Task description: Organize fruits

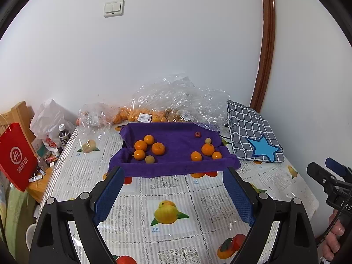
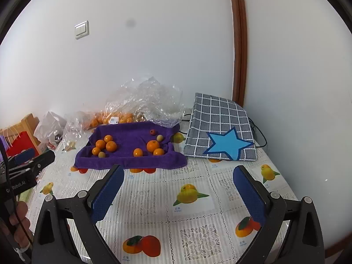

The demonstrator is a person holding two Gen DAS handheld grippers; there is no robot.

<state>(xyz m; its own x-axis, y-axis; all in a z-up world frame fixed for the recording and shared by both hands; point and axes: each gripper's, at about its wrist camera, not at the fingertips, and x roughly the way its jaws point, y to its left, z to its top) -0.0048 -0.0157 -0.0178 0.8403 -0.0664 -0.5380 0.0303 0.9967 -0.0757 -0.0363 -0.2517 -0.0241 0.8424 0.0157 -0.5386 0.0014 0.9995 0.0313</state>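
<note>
A purple towel (image 1: 176, 165) (image 2: 132, 160) lies on the fruit-print tablecloth with fruit on it in two groups. The left group is several oranges (image 1: 158, 148) (image 2: 111, 146) and a small brownish fruit (image 1: 149, 159). The right group is three oranges (image 1: 207, 149) (image 2: 152, 145), a small pale fruit (image 1: 208, 140) and a small red fruit (image 1: 197, 134) (image 2: 152, 132). My left gripper (image 1: 173, 171) stands open just short of the towel's front edge, holding nothing. My right gripper (image 2: 178, 170) is open and holds nothing, over the tablecloth to the towel's front right. Each gripper shows at the edge of the other's view.
Clear plastic bags (image 1: 171, 101) with more oranges lie behind the towel against the wall. A grey checked cloth with a blue star (image 1: 253, 136) (image 2: 220, 132) lies at the right. A red paper bag (image 1: 17, 156) and a bottle (image 1: 63, 134) stand off the table's left edge.
</note>
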